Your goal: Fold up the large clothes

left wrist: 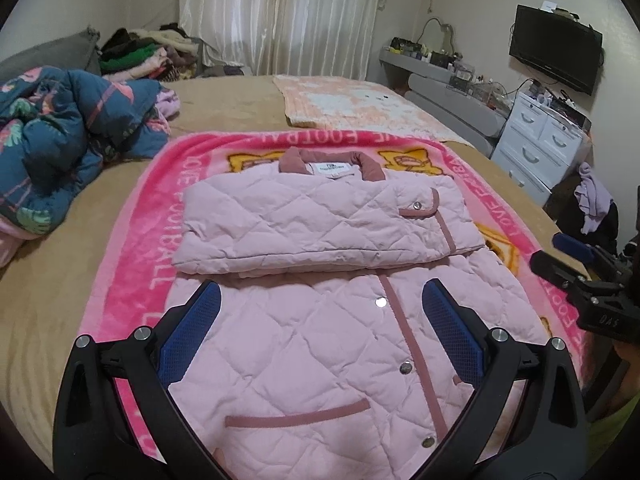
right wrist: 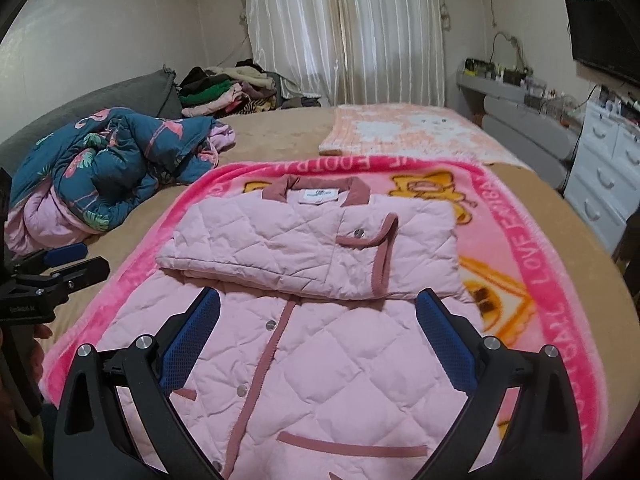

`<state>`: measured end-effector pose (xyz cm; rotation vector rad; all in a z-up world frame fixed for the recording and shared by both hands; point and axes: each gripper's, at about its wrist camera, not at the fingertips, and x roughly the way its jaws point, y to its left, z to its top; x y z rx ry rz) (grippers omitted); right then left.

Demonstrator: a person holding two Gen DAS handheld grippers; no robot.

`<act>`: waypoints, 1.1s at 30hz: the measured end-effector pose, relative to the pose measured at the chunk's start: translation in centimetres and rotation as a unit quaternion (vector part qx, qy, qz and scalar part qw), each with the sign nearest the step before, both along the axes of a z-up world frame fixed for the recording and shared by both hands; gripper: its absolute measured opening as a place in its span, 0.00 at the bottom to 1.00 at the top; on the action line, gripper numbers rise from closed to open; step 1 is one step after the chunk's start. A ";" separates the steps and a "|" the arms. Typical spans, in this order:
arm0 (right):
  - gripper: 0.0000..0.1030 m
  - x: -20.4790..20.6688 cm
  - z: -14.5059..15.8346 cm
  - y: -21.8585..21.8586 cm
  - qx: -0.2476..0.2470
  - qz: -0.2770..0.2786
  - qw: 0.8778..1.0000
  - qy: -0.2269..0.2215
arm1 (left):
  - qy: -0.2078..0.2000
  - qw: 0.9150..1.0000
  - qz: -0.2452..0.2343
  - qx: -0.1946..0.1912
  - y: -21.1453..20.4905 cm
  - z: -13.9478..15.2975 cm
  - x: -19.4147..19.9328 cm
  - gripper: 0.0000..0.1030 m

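Bed [left wrist: 240, 96], tan cover, fills most of both views, running out ahead of both grippers. On it, a hot-pink blanket [left wrist: 136, 240] w/ "LOVE FOOTBALL" lettering round the border, directly under and ahead of the grippers. Teal floral quilt [left wrist: 60, 136] bunched up ahead-left of the left gripper; peach patterned throw [left wrist: 360, 100] further ahead, past the blanket. Heap of clothes [left wrist: 140, 52] at the far left by the curtain [left wrist: 280, 12]. White drawer unit [left wrist: 536, 140] and dark TV [left wrist: 556, 54] off to the right.

Pink quilted jacket [left wrist: 320, 340] lies flat on the blanket, front side up, dusty-rose trim and snaps showing. Sleeves folded in across the chest, forming a padded band just ahead of both grippers' fingertips; collar [left wrist: 332, 160] beyond that, at the far end. Lower body of the jacket w/ its rose-trimmed pocket sits right below and between the fingers.

Left gripper [left wrist: 320, 304]: spread wide, blue pads empty, over the jacket's lower half; cannot tell if touching the fabric. Right gripper [right wrist: 316, 312]: also spread wide, nothing held, over the same lower half a bit to the right. From the left cam, the right gripper shows at the right edge; from the right cam, the left one shows at the left edge.
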<state>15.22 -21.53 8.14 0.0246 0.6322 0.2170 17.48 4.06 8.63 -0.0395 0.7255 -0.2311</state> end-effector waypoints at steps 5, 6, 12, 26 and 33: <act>0.96 -1.2 0.8 -0.4 -0.004 0.001 1.000 -0.015 | -0.012 1.000 0.002 -0.003 0.4 0.4 -1.4 0.92; 0.96 -1.4 0.9 -0.4 -0.004 0.000 1.000 -0.018 | -0.013 1.000 0.003 -0.003 0.4 0.4 -1.7 0.92; 0.96 -2.6 1.4 -0.7 0.000 0.004 1.000 -0.026 | -0.019 1.000 0.005 0.008 0.4 0.1 -3.0 0.92; 0.96 -5.1 0.7 -1.5 0.000 0.002 1.000 -0.024 | -0.016 1.000 0.003 0.015 0.3 -1.5 -5.4 0.92; 0.96 -5.6 0.4 -1.8 0.004 0.001 1.000 -0.021 | -0.017 1.000 0.002 0.022 0.1 -2.2 -6.4 0.92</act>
